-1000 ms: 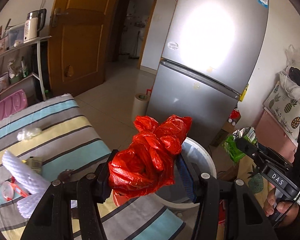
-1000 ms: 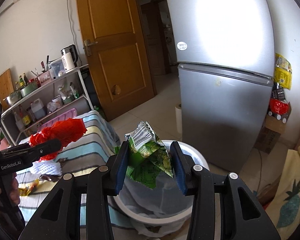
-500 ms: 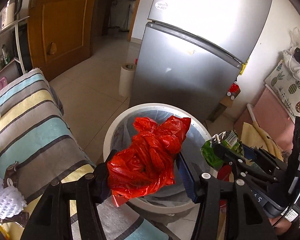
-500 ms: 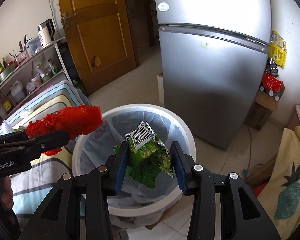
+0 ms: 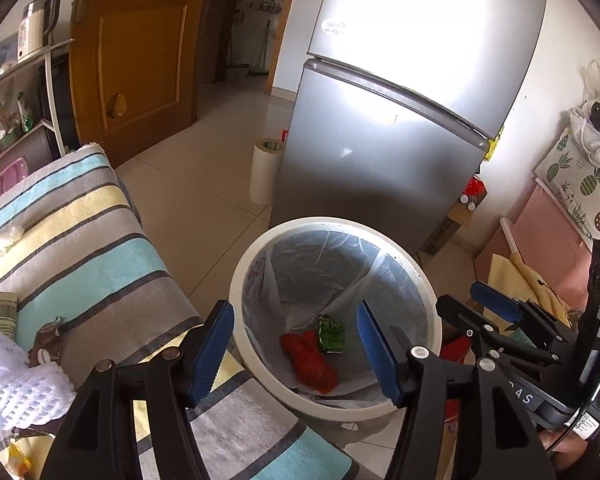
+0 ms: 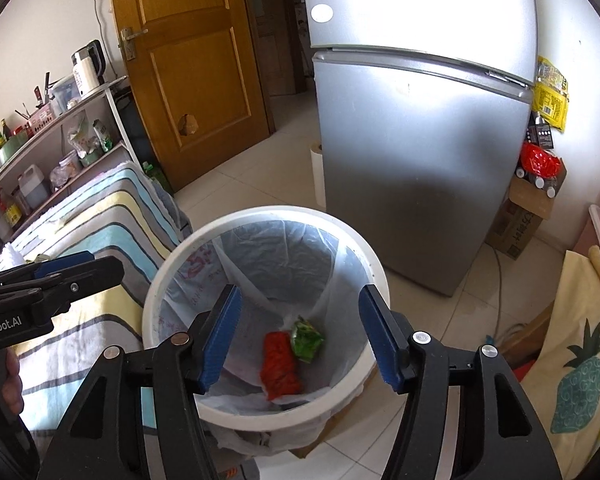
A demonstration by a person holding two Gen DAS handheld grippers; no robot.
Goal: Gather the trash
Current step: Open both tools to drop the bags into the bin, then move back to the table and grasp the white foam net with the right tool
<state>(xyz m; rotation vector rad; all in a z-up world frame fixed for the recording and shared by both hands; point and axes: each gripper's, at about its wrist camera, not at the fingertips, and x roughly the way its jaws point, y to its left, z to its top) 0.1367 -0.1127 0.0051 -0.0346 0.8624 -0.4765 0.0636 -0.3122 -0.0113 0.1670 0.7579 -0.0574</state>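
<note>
— Where do the two grippers stand?

— Both hang over the white bin [image 5: 236,292]. The left gripper [image 5: 296,348] has its blue-padded fingers [image 5: 212,348] spread wide with nothing between them, and the right gripper [image 6: 300,336] shows the same: pads apart, empty.

— And the trash?

— It lies at the bottom of the bin, on the clear liner [image 6: 284,256]. A crumpled red plastic bag [image 5: 310,362] sits beside a green snack wrapper [image 5: 331,334]; from the right wrist view the two look to be touching, though the liner's folds make the contact hard to confirm.

— What is around the bin?

— A silver fridge [image 6: 420,152] stands just behind it, with a white roll [image 5: 265,170] upright on the floor tiles at the fridge's near corner. To the left is a striped cloth [image 5: 80,240] with a few bits on it: a white knitted piece [image 5: 16,396], a small white wad [image 5: 4,238] and a small carton [image 5: 5,312]. Farther back is a wooden door [image 6: 188,60], and a shelf [image 6: 52,120] carries a kettle [image 6: 87,68].
</note>
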